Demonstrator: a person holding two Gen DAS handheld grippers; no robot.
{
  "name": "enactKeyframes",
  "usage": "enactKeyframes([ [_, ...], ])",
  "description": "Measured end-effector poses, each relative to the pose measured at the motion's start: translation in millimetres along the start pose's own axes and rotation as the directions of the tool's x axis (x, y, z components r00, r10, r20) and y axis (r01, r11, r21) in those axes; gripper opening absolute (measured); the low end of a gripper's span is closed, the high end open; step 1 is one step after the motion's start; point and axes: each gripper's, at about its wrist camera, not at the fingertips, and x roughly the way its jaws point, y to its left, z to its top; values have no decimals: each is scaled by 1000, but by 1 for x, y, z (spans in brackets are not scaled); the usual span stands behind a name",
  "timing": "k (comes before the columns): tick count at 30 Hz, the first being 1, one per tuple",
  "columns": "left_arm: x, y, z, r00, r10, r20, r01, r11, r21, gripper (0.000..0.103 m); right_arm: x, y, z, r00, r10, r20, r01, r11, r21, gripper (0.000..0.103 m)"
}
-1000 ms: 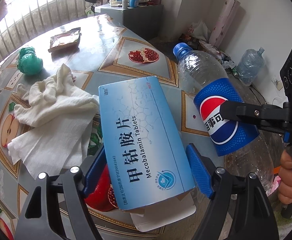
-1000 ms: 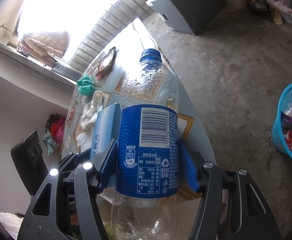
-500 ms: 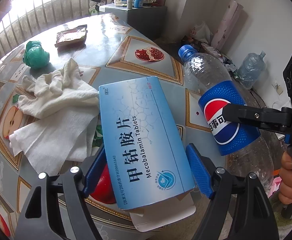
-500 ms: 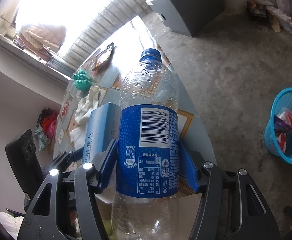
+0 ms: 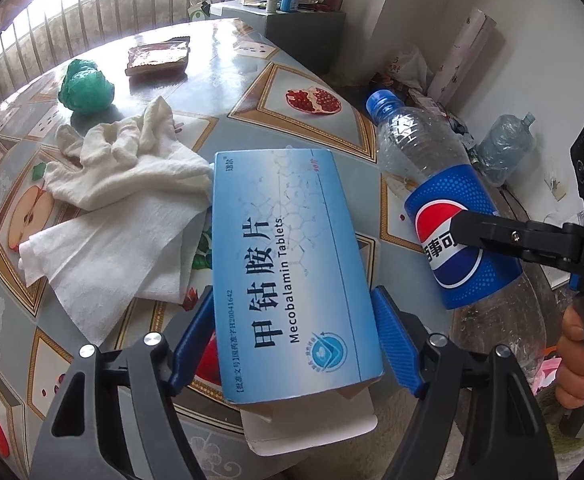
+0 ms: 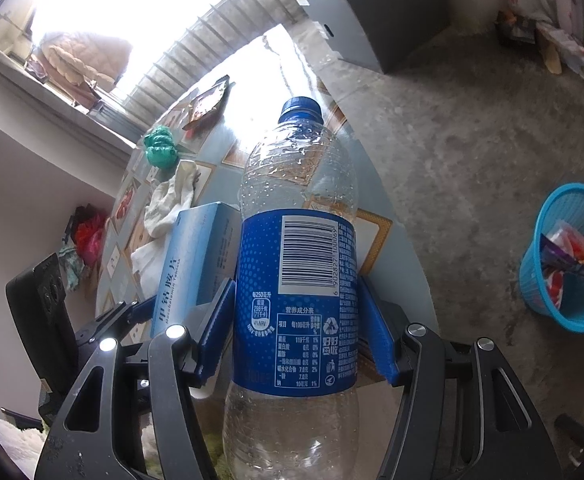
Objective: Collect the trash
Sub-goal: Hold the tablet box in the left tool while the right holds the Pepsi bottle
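My left gripper [image 5: 292, 340] is shut on a blue medicine box [image 5: 288, 264] and holds it above the near edge of the round table [image 5: 252, 76]. Its bottom flap hangs open. My right gripper [image 6: 295, 328] is shut on an empty Pepsi bottle [image 6: 297, 264] with a blue cap, held just off the table's edge. The bottle also shows in the left wrist view [image 5: 447, 216], to the right of the box. The box shows in the right wrist view [image 6: 196, 256], left of the bottle.
On the table lie crumpled white tissues [image 5: 124, 200], a green plastic wad [image 5: 86, 88] and a brown wrapper [image 5: 158, 56]. A blue trash basket [image 6: 567, 260] holding wrappers stands on the concrete floor at the right. A grey cabinet [image 6: 379, 16] stands beyond the table.
Both grippers have drawn back from the table with the box and the bottle still held. The table items have slid away in view and the blue basket has come further into the right view.
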Motion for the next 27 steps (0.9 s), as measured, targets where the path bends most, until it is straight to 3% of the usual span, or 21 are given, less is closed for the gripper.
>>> enactKeyframes([
  [17,-1,6,-5,1000,-1,2,1,1000,-17,74,0,1,0,1000,-4,0,4,1000,-1,57],
  [27,-8,11,-6,1000,2,22,-2,999,-39,75,5,-15,-2,998,58,-26,-57,997,54,58],
])
